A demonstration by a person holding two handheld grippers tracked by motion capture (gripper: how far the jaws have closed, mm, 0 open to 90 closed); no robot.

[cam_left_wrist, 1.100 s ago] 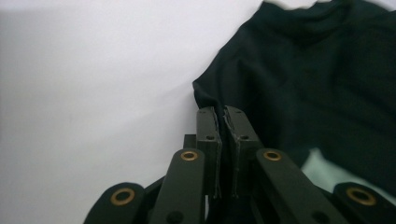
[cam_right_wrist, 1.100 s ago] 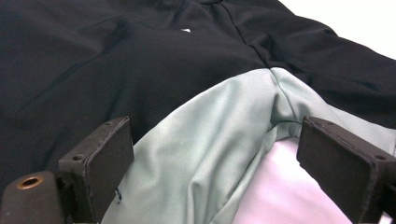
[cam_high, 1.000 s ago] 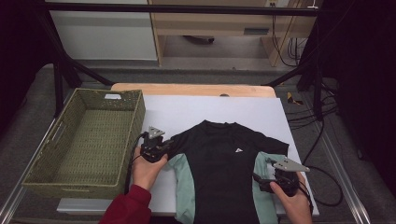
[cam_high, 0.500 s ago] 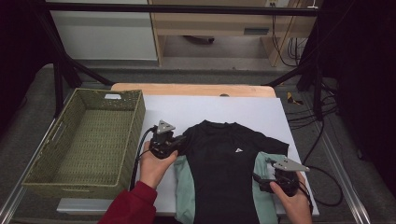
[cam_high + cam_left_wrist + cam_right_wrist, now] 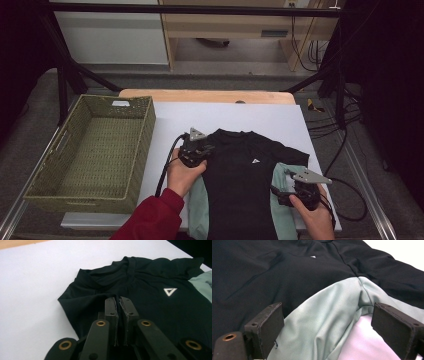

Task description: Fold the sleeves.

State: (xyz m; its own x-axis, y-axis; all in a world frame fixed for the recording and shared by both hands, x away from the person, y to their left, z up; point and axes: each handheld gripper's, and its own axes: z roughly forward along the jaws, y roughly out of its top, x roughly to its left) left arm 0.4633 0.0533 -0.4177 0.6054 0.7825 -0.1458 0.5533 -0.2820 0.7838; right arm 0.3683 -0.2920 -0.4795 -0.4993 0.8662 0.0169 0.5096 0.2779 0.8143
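Left gripper view: left gripper [image 5: 117, 300] pinches the shirt [image 5: 150, 307] sleeve, fold hidden; right gripper [image 5: 327, 322] gapes.

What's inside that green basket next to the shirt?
Nothing that I can see: the basket shows only its woven floor. The spot just behind its near wall is hidden. The black shirt lies beside it on the white table.

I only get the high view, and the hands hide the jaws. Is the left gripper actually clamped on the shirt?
Observer: Yes. The left gripper has its jaws pressed together, and the black shirt gathers into their tips.
Operator: And the right one?
Observer: The right gripper is open, jaws wide apart. The pale green panel lies between them, not pinched.
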